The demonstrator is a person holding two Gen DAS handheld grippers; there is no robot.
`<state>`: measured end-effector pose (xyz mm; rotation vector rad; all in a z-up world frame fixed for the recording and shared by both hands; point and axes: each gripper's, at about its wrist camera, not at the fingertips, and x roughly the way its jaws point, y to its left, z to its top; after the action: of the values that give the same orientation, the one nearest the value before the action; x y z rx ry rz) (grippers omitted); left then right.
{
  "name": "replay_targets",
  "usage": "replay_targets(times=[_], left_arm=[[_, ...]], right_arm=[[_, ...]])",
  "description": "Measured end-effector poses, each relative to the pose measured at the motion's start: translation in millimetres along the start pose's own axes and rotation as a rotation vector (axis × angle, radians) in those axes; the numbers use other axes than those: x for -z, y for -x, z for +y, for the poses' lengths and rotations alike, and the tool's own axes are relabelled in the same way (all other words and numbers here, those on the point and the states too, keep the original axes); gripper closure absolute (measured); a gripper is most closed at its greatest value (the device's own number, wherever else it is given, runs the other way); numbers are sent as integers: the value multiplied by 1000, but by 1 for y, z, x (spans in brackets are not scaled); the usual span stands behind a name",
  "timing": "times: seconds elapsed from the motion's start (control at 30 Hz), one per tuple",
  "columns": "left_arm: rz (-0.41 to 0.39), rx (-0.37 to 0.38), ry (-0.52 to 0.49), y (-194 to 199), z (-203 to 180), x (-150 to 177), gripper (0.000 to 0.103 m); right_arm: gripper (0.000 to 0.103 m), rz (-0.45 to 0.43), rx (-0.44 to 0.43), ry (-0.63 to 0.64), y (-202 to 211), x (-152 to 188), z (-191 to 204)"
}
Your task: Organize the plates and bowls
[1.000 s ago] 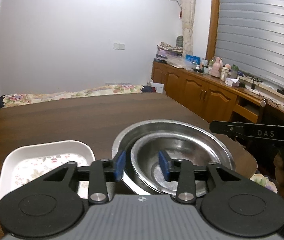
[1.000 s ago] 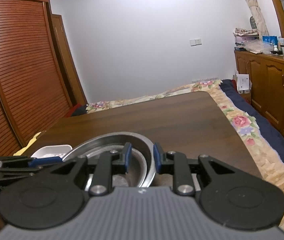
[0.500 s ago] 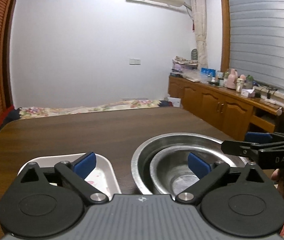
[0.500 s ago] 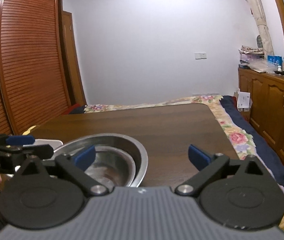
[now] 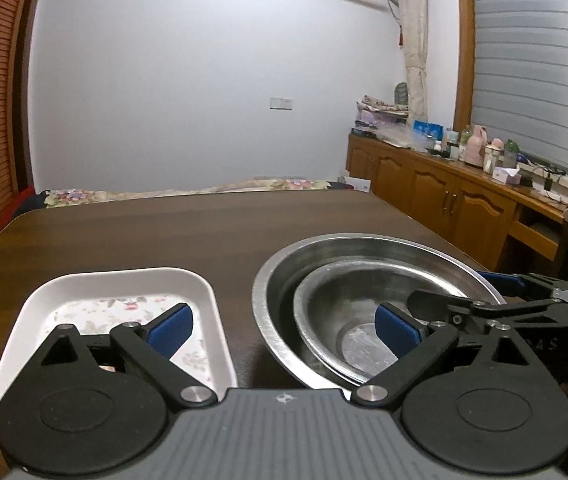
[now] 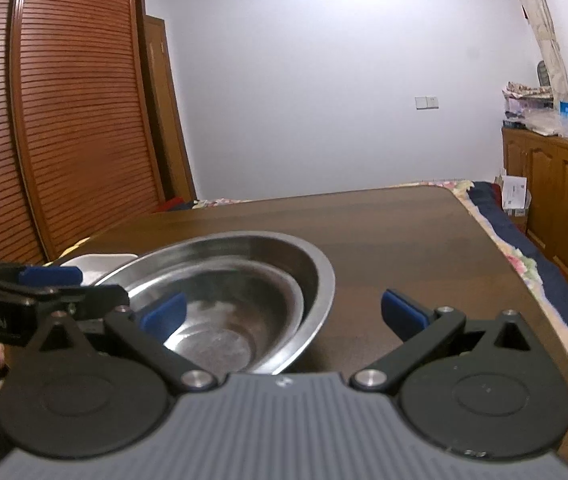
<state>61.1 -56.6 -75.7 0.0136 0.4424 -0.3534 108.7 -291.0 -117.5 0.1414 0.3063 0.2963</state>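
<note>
Small steel bowl [image 5: 348, 320] sits nested inside the big bowl [image 5: 364, 248], white tray [image 5: 124, 280] just beside on the table [image 5: 164, 232]. Left tool [image 5: 284, 326] and right tool [image 6: 284, 312] both spread wide, gripping nothing — stacking looks finished.

A home bedroom: a bed [image 6: 524, 264] with a floral cover lies past the worktop's [image 5: 204, 232] far edge, a louvred wardrobe [image 6: 64, 120] stands on one wall, and wooden cabinets [image 5: 444, 200] crowded with bottles run under a shuttered window [image 5: 536, 60]
</note>
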Motion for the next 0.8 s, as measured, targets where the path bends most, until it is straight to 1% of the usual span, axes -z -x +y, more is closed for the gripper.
replay_targets(times=[0.03,0.07,0.1,0.13,0.2,0.23,0.27,0.3,0.33,0.37,0.47,0.5,0.57,0.7,0.73,0.8], left_arm=[[1,5,-3,0,0,0,6],[4,12,-4,-1,-1,0,11],[10,16,-2,-2,0,0,18],[18,20,2,-3,1,-1,22],[33,29,19,-5,4,0,34],[27,24,17,-4,4,0,35],[27,19,15,-4,4,1,39],[32,23,18,-4,4,0,44],[37,30,23,-4,5,0,46],[39,33,24,-3,4,0,48],[36,33,13,-1,2,2,53],[37,34,11,-1,1,2,56],[37,32,9,0,-1,2,56],[41,34,8,0,-2,2,59],[42,35,7,-1,-2,3,59],[47,34,1,-2,-3,4,59]], right_arm=[[0,-3,2,-2,0,1,0],[0,-3,2,-4,1,1,1],[0,-2,2,-7,0,0,2],[0,-3,4,-10,1,1,3],[4,-2,1,-13,2,3,5],[16,2,-1,-15,2,2,5],[24,7,4,-18,2,2,6],[26,7,6,-20,1,3,3],[30,8,6,-20,2,3,4],[36,10,2,-23,2,3,5],[47,17,1,-29,3,4,8],[49,16,3,-27,4,4,9],[54,13,5,-23,6,5,11],[60,16,4,-24,7,6,13],[63,18,8,-27,7,7,13],[64,18,3,-40,6,6,10]])
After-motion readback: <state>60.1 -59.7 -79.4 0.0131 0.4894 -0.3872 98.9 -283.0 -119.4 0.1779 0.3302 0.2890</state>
